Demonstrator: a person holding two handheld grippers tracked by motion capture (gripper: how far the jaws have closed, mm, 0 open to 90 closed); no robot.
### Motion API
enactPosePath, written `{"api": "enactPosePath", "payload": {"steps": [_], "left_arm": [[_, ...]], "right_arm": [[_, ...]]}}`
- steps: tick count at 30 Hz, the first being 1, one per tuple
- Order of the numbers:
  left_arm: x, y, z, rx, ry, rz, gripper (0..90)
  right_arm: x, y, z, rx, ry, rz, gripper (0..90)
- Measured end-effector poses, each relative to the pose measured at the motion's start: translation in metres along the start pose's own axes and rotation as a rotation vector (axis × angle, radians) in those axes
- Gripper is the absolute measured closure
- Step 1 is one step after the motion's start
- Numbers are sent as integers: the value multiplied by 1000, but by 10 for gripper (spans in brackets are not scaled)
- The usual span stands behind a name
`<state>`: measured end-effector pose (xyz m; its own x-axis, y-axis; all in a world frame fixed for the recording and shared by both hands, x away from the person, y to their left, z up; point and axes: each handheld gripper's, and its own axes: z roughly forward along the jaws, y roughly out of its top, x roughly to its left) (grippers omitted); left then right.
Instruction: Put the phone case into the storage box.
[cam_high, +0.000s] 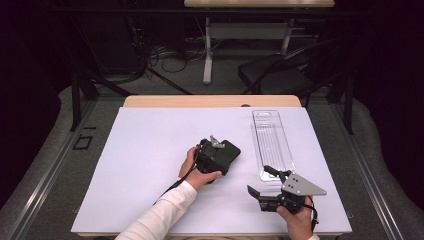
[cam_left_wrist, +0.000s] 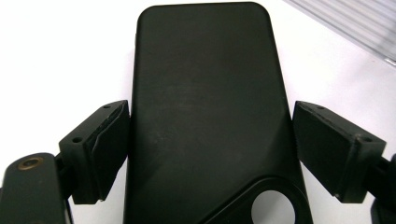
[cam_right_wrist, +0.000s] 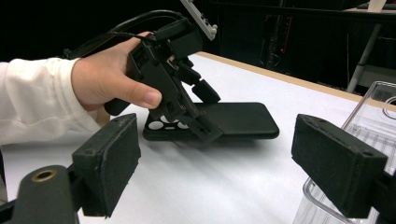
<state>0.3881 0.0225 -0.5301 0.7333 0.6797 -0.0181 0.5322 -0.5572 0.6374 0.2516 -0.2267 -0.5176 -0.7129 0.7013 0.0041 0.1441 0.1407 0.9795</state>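
Observation:
A black phone case (cam_high: 232, 149) lies flat on the white mat (cam_high: 150, 165), camera cut-out toward the person. My left gripper (cam_high: 222, 156) is held over its near end, tilted down. In the left gripper view the case (cam_left_wrist: 210, 102) runs up between the two jaws of the left gripper (cam_left_wrist: 210, 149), which stand open on either side of it, the left pad close against its edge. The right gripper view shows the case (cam_right_wrist: 247, 119) and the left gripper (cam_right_wrist: 210, 114) from the side. My right gripper (cam_high: 260, 180) hovers open near the front right, nothing between its jaws (cam_right_wrist: 215, 163).
A clear plastic blister tray (cam_high: 272, 142) lies lengthwise to the right of the case, its near end beside my right gripper (cam_right_wrist: 373, 121). The wooden table edge (cam_high: 210, 101) borders the mat at the back. A dark chair (cam_high: 280, 75) and another table's leg (cam_high: 207, 55) stand beyond.

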Motion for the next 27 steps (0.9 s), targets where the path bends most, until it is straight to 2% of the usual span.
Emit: {"api": "enactPosePath", "payload": {"steps": [4,15,27], "left_arm": [[2,-1,-8,1,-29,6,139],[9,-3,-40,-17,-61,31,139],[17,-2,-80,-23,-81,85,140]], "right_arm": [[0,0,0,5,0,-1,146],[1,0,1,11,1,-3,146],[2,-1,3,18,7,-5,146]]}}
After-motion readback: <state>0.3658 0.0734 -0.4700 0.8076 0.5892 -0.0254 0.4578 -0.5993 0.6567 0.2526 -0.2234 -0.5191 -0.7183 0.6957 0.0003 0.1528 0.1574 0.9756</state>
